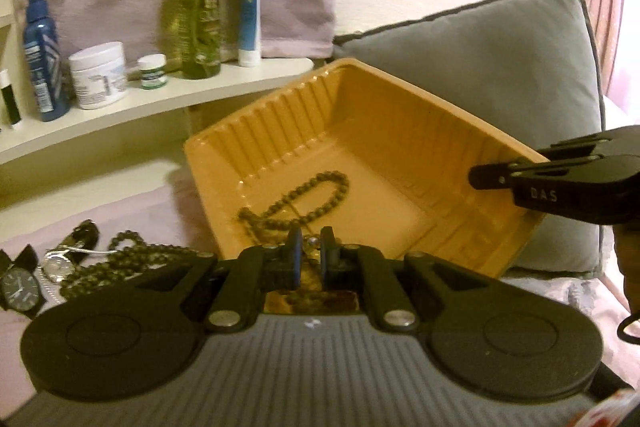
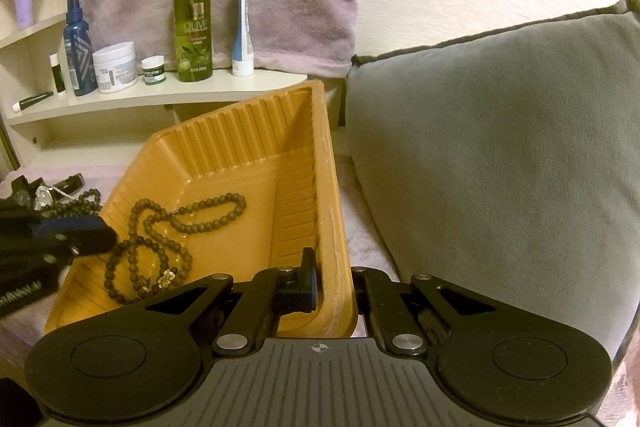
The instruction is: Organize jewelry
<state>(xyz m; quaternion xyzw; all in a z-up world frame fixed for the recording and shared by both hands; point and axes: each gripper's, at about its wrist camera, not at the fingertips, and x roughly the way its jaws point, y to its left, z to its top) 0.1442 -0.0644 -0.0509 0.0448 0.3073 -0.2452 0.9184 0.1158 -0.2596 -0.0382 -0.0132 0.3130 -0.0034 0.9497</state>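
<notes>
An orange plastic tray (image 1: 276, 115) (image 2: 224, 131) sits tilted on the bed. A dark bead necklace (image 1: 320, 187) (image 2: 160, 227) with a pale crystal charm (image 2: 166, 279) lies looped on its floor. My right gripper (image 2: 334, 283) (image 1: 504, 167) is shut on the tray's right wall, one finger inside and the other hidden behind the wall. My left gripper (image 1: 311, 251) (image 2: 102, 233) hovers over the tray's near left edge, just above the beads. Its jaws are shut to a thin slit, and the charm only shows through that slit. I see nothing held in it.
Two wristwatches (image 1: 20, 287) (image 1: 60, 265) and another string of dark beads (image 1: 120, 259) (image 2: 80, 199) lie on the pink cover left of the tray. A grey pillow (image 1: 480, 67) (image 2: 500, 147) stands behind and to the right. A cream shelf (image 1: 160, 99) behind carries bottles and jars.
</notes>
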